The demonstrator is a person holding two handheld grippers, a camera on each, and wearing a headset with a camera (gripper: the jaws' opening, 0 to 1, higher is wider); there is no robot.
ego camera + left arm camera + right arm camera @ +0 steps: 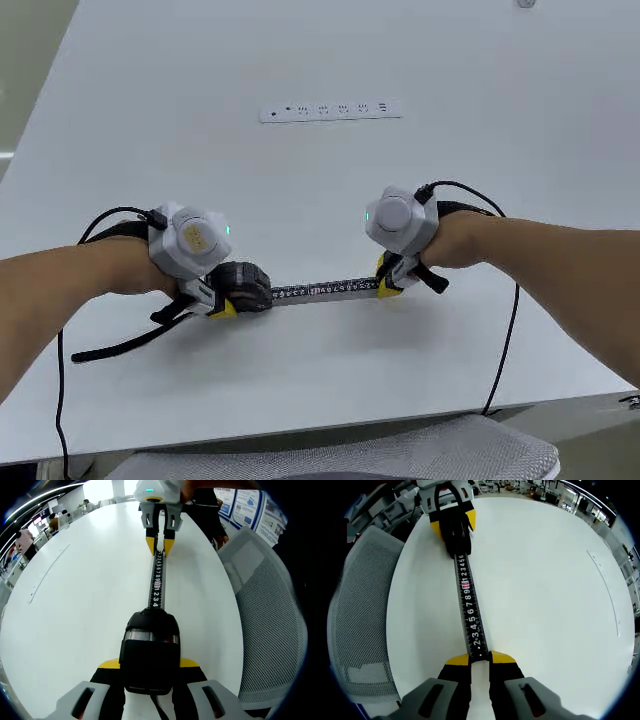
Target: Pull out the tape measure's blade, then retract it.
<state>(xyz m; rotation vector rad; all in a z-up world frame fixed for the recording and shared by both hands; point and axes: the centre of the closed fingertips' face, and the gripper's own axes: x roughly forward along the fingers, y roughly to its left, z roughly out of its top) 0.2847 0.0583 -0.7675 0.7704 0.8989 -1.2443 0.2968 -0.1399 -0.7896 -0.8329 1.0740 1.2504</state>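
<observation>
A black tape measure case (241,287) rests on the white table (320,180), clamped in my left gripper (222,303). In the left gripper view the case (150,650) sits between the yellow-tipped jaws of my left gripper (149,664). A black numbered blade (322,291) stretches from the case to my right gripper (390,284), which is shut on the blade's end. In the right gripper view the blade (469,610) runs from my right gripper (480,658) to the case (454,527). The left gripper view shows the blade (157,580) reaching the right gripper (159,546).
A white power strip (330,110) lies further back on the table. A grey mesh chair (340,455) stands at the near table edge. Cables trail from both grippers.
</observation>
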